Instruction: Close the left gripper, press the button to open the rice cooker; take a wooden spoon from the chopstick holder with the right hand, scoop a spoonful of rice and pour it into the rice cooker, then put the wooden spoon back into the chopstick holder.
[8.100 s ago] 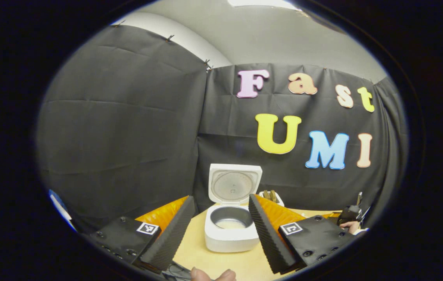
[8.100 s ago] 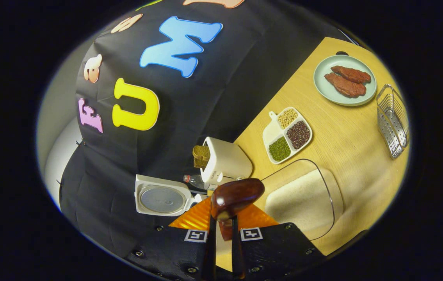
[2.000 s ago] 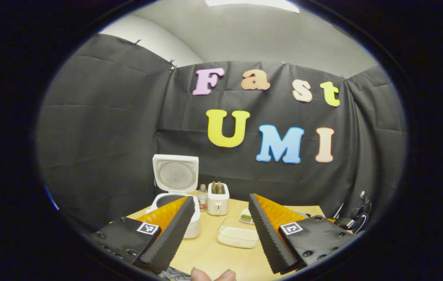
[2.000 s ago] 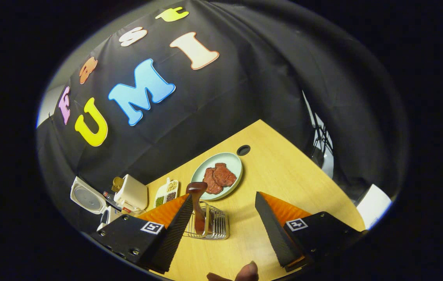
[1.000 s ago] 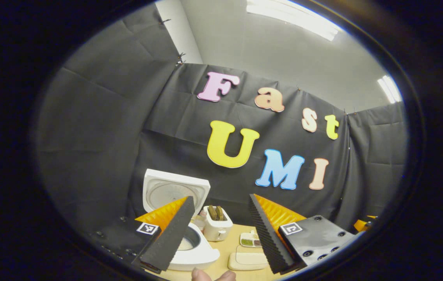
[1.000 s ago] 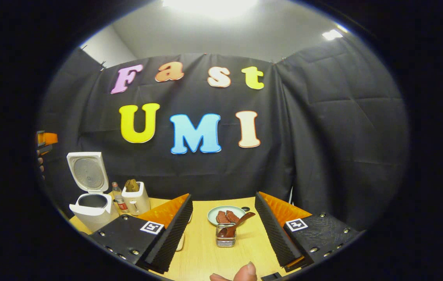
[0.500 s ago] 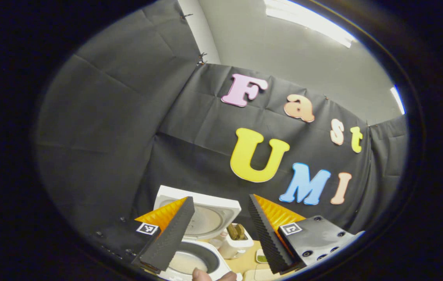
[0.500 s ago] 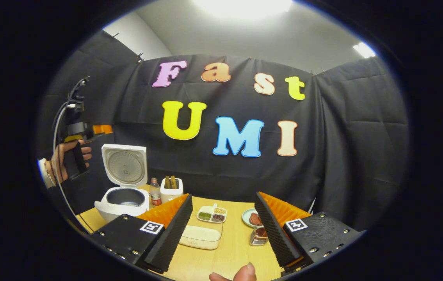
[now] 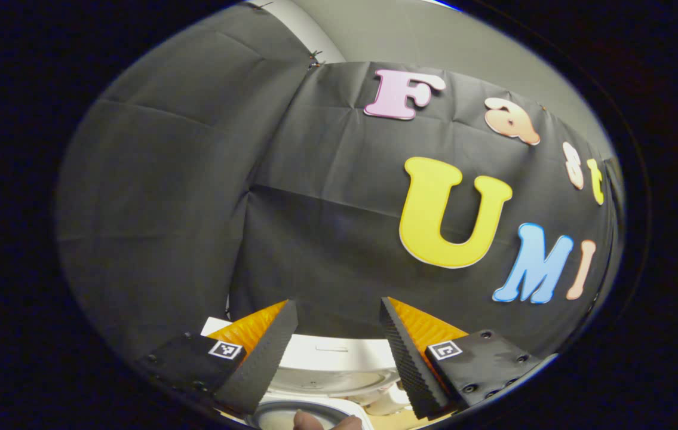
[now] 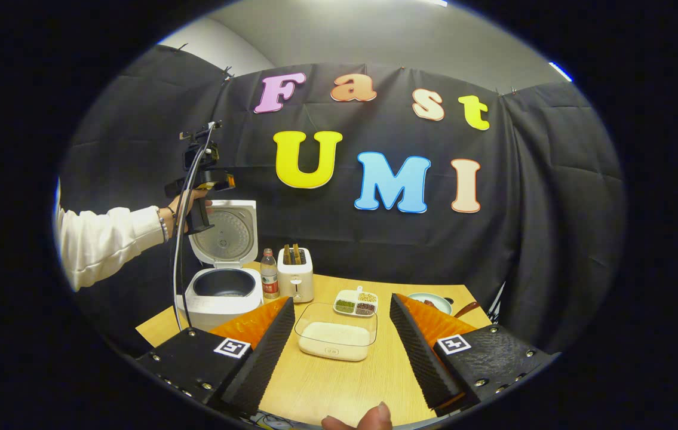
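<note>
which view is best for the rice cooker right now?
The right gripper view: the rice cooker sits whole at the table's left end, lid up, dark pot visible, beside a bottle. The left gripper view catches just the raised lid's top edge and a sliver of the pot rim between that gripper's fingers.

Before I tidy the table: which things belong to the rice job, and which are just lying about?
Job: rice cooker, rice box, wooden spoon.
Lying about: toaster, bottle, bean tray, plate.
</note>
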Tool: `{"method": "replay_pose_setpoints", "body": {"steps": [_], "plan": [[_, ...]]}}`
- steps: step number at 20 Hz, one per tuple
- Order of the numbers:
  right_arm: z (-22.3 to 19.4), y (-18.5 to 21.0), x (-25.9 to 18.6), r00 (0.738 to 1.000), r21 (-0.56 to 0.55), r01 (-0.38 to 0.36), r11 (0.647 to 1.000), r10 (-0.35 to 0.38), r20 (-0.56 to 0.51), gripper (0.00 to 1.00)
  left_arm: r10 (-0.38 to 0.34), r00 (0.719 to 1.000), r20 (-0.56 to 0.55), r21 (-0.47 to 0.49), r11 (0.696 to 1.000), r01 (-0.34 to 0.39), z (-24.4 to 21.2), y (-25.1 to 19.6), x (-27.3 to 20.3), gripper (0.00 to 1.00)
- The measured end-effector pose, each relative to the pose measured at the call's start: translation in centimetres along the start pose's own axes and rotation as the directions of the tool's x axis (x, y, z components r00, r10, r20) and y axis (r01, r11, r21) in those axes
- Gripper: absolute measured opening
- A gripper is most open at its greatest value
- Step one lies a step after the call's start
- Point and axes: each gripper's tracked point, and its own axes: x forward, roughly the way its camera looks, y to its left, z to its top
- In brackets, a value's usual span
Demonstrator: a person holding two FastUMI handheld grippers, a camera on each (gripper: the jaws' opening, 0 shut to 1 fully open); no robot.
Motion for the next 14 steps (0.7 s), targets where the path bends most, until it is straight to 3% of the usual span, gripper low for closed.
{"method": "replay_pose_setpoints", "body": {"steps": [1,4,6,7,9,11,12,14], "plan": [[-0.2,-0.1,0.0,1.0,0.006,0.002,1.0,-0.002,-0.009,0.98,0.014,1.0,-0.013,0.026,1.0,-0.013,-0.2,-0.1,0.7,0.93],[-1.0,0.1,0.4,0.999,0.032,-0.004,0.999,0.005,-0.04,0.98,0.064,0.995,-0.082,0.098,0.994,-0.056,-2.2,0.5,2.9,0.96],[-1.3,0.3,0.6,0.999,0.043,-0.011,0.999,0.013,-0.052,0.98,0.097,0.991,-0.089,0.201,0.977,-0.078,-2.8,0.6,3.2,0.95],[-1.6,0.6,0.7,0.998,0.042,-0.018,0.999,0.021,-0.061,0.98,0.089,0.993,-0.078,0.209,0.975,-0.071,-2.4,0.5,3.3,0.92],[-2.3,1.0,0.8,0.996,0.046,-0.032,0.998,0.035,-0.08,0.98,0.089,0.992,-0.094,0.194,0.979,-0.069,-2.3,0.2,3.0,1.0],[-2.4,1.4,0.8,0.995,0.057,-0.044,0.997,0.049,-0.086,0.93,0.077,0.99,-0.115,0.187,0.981,-0.055,-2.3,0.1,2.7,0.98],[-2.4,1.4,0.8,0.995,0.055,-0.044,0.997,0.049,-0.084,0.98,0.069,0.99,-0.122,0.187,0.981,-0.046,-2.6,0.2,2.2,0.98],[-2.5,1.3,0.7,0.995,0.056,-0.043,0.998,0.048,-0.083,0.98,0.049,0.991,-0.124,0.183,0.983,-0.025,-3.1,0.1,0.4,0.94]]}}
